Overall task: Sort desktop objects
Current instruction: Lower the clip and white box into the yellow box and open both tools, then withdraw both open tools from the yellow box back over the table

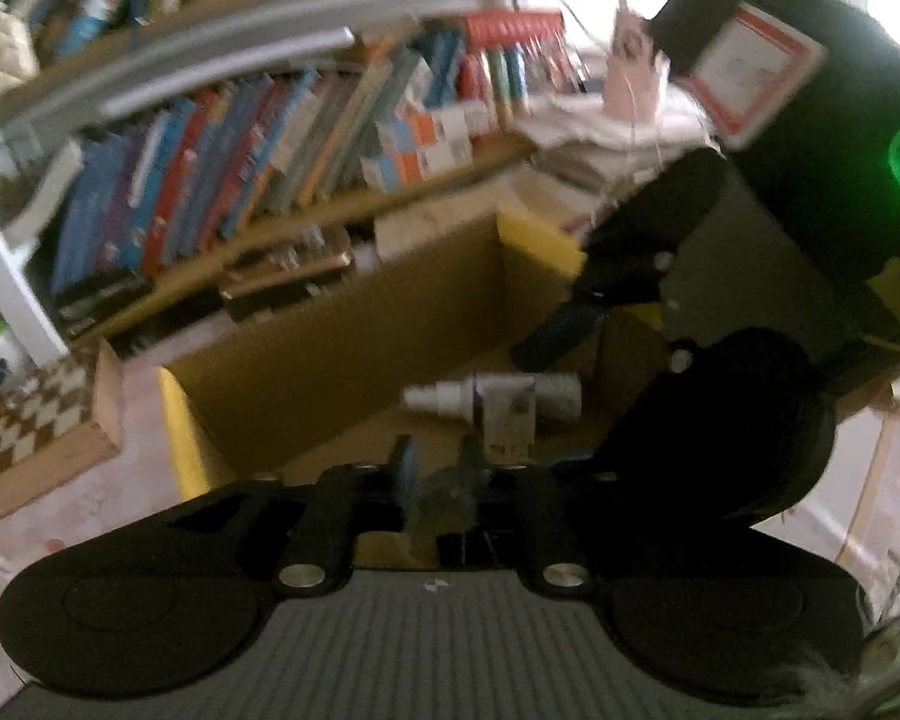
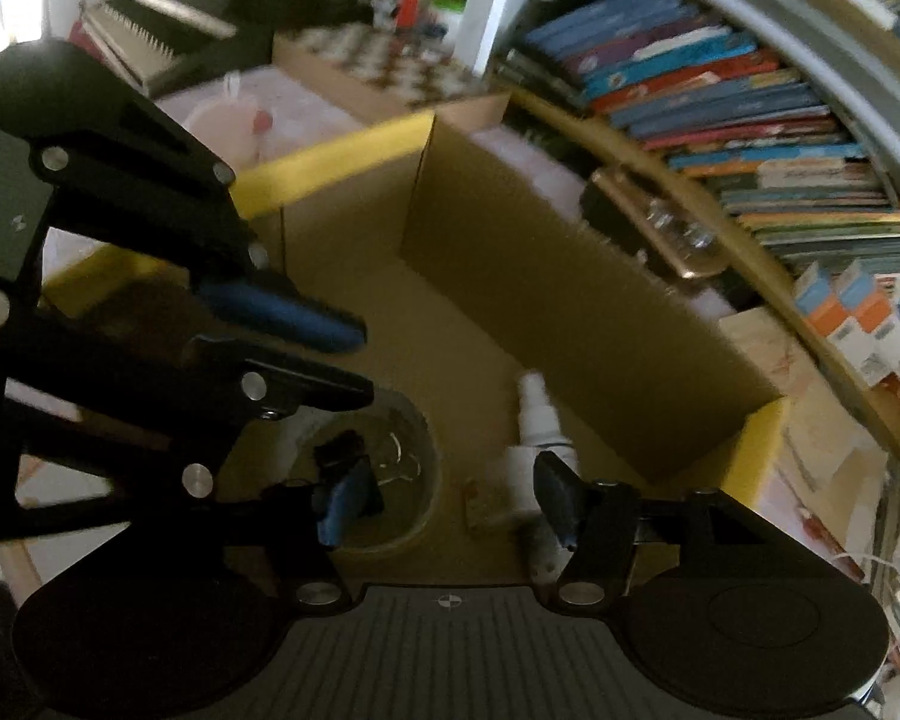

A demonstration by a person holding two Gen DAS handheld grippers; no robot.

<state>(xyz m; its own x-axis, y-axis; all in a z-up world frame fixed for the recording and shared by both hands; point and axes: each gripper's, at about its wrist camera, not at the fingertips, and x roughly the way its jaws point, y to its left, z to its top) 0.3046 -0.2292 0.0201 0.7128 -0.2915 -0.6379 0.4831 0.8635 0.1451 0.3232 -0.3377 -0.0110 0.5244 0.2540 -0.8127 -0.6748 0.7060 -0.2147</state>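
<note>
Hovering over cardboard box (image 1: 342,336), left gripper (image 1: 441,474) slightly apart, empty; white bottle (image 1: 492,396) at 12 o'clock. Right gripper (image 2: 450,498) half-open, unclamped, over bottle (image 2: 537,420); clear tub (image 2: 390,480) at 9; bookshelf (image 2: 750,120) at 2.

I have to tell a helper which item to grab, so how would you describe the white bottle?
Find the open cardboard box with yellow flaps. On its floor, the white bottle lies on its side beside a round clear container. It alone is slim, white and capped.
</note>
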